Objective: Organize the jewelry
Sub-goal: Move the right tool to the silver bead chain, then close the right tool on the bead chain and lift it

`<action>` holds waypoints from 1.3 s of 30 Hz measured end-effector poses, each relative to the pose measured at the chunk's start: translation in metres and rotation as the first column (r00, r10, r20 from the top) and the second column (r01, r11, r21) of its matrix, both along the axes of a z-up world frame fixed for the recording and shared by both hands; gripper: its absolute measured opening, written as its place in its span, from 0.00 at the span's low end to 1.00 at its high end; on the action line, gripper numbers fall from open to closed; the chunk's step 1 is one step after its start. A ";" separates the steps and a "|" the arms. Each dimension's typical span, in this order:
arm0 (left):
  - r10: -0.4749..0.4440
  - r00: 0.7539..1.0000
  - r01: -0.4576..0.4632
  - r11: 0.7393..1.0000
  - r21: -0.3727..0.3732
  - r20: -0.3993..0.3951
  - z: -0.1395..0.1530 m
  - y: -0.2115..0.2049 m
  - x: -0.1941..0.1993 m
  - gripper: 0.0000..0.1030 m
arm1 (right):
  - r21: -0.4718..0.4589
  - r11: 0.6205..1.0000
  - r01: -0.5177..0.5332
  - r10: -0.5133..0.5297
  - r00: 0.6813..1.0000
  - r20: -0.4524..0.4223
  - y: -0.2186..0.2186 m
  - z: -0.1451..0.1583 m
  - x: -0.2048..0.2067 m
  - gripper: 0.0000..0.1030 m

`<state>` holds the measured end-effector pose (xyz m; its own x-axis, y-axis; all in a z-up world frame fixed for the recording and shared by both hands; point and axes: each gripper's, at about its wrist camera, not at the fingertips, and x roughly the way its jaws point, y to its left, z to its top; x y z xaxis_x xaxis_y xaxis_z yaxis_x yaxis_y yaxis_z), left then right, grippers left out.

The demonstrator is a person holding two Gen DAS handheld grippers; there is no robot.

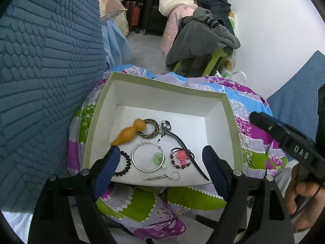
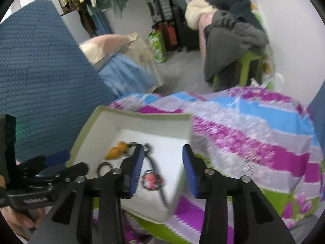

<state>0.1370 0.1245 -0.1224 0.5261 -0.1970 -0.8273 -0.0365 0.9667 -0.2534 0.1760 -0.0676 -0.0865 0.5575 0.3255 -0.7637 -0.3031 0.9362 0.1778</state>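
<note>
The left gripper hangs over the white box, jaws wide and empty, the silver bangle lying between them. The right gripper, jaws also wide and empty, hovers above the box's right side.

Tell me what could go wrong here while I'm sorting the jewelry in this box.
The box sits on a soft, rumpled quilt, so pressing down could tip it. The silver bangle, green charm and red beaded bracelet lie close together, so the open left gripper might snag a neighbour. A silver chain on the quilt outside the box could be missed.
</note>
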 end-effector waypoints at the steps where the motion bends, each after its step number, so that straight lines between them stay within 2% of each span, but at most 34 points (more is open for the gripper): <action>1: -0.003 1.000 0.003 1.000 0.003 0.000 0.000 -0.002 -0.001 0.80 | -0.009 1.000 0.014 -0.014 1.000 0.001 -0.009 -0.003 0.002 0.40; 6: -0.021 1.000 0.021 1.000 0.010 0.011 0.003 -0.010 -0.006 0.80 | -0.034 0.997 0.069 -0.069 0.998 -0.008 -0.045 -0.026 0.006 0.40; 15: -0.035 0.998 0.034 0.999 0.016 0.044 0.014 -0.016 -0.012 0.80 | -0.105 0.985 0.137 -0.144 0.988 -0.063 -0.090 -0.094 0.017 0.40; 17: -0.037 0.998 0.036 0.999 0.022 0.055 0.018 -0.017 -0.014 0.80 | -0.145 0.978 0.149 -0.163 0.983 -0.088 -0.097 -0.111 0.022 0.40; 22: -0.044 0.996 0.043 0.999 0.024 0.077 0.028 -0.019 -0.021 0.80 | -0.177 0.958 0.228 -0.252 0.959 -0.129 -0.125 -0.138 0.026 0.40; 24: -0.042 0.996 0.040 0.999 0.025 0.082 0.030 -0.019 -0.023 0.80 | -0.191 0.953 0.234 -0.263 0.954 -0.144 -0.131 -0.145 0.024 0.40; 32: -0.026 0.997 0.025 1.000 0.014 0.077 0.031 -0.020 -0.024 0.80 | -0.219 0.961 0.170 -0.201 0.971 -0.126 -0.121 -0.145 0.004 0.43; 34: -0.021 0.997 0.020 1.000 0.006 0.080 0.032 -0.020 -0.025 0.80 | -0.216 0.963 0.159 -0.190 0.973 -0.131 -0.118 -0.145 0.003 0.37; 36: -0.015 0.996 0.015 1.000 -0.001 0.085 0.034 -0.019 -0.027 0.80 | -0.230 0.964 0.137 -0.169 0.978 -0.124 -0.110 -0.144 0.000 0.24; 37: -0.010 0.996 0.010 1.000 0.001 0.085 0.034 -0.018 -0.028 0.80 | -0.235 0.963 0.130 -0.162 0.979 -0.121 -0.107 -0.144 -0.001 0.21; 39: -0.003 0.996 0.003 1.000 0.003 0.085 0.035 -0.017 -0.029 0.80 | -0.236 0.965 0.110 -0.143 0.982 -0.124 -0.099 -0.144 -0.001 0.06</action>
